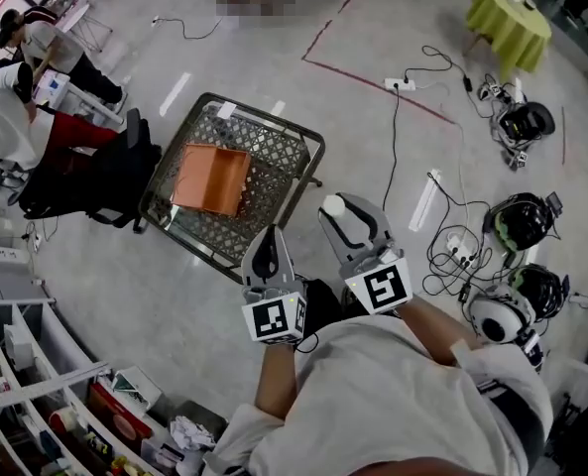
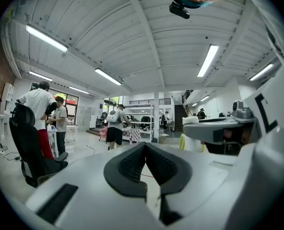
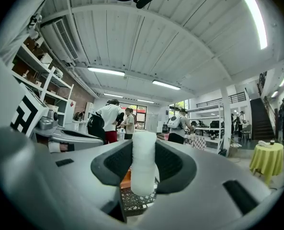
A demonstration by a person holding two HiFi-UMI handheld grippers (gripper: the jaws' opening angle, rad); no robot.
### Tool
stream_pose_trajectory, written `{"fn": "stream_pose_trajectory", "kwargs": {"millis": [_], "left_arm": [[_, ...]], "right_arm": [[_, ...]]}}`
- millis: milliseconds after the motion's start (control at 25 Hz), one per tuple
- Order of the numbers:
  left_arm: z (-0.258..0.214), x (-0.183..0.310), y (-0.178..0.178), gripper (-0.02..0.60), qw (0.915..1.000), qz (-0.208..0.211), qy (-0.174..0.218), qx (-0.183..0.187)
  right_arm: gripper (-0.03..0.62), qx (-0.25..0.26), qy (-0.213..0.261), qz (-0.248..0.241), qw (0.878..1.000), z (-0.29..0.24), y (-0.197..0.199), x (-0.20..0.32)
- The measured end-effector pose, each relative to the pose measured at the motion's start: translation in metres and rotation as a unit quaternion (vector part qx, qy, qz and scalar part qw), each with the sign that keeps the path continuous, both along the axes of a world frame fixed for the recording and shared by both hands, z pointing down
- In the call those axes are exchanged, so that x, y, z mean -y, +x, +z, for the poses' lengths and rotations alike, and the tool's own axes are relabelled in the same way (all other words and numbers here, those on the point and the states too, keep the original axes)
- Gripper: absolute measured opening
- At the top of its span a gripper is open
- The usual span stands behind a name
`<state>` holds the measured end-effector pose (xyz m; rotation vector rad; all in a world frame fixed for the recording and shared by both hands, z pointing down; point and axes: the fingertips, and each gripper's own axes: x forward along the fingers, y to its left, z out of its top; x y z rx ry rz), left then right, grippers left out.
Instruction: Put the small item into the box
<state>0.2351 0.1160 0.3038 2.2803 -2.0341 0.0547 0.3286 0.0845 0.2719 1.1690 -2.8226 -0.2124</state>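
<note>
Gripping a small white cylindrical item (image 3: 144,164) between its pads, the right hand-held gripper (image 1: 339,212) is hovering near the edge of a dark wire-mesh table (image 1: 279,147), where an orange rectangular box (image 1: 211,178) is sitting. The left hand-held gripper (image 1: 267,241) is hanging beside it, clenched on nothing.

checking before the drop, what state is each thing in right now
orange box, open top, looks empty, on the mesh table
white item, in the air, not yet in it
right tool, shut on the white item
left tool, shut, empty
</note>
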Motion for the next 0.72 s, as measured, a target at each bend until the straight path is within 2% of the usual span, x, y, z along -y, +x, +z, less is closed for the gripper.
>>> {"fn": "stream_pose_trajectory", "kwargs": {"millis": [280, 400, 480, 720], "left_arm": [[0.002, 0.041, -0.043, 0.008, 0.9999, 0.010, -0.006, -0.008], [-0.005, 0.055, -0.063, 0.008, 0.9998, 0.018, 0.005, -0.002], [-0.009, 0.065, -0.081, 0.008, 0.9996, 0.023, 0.013, 0.005], [0.005, 0.071, -0.121, 0.008, 0.9996, 0.028, 0.000, -0.006]], "right_arm": [[0.129, -0.012, 0.002, 0.000, 1.000, -0.006, -0.046, 0.038], [0.129, -0.010, -0.003, 0.006, 1.000, -0.009, -0.063, 0.048], [0.129, -0.028, -0.005, 0.006, 1.000, -0.007, -0.080, 0.057], [0.129, -0.061, -0.019, -0.006, 0.998, 0.002, -0.129, 0.064]]}}
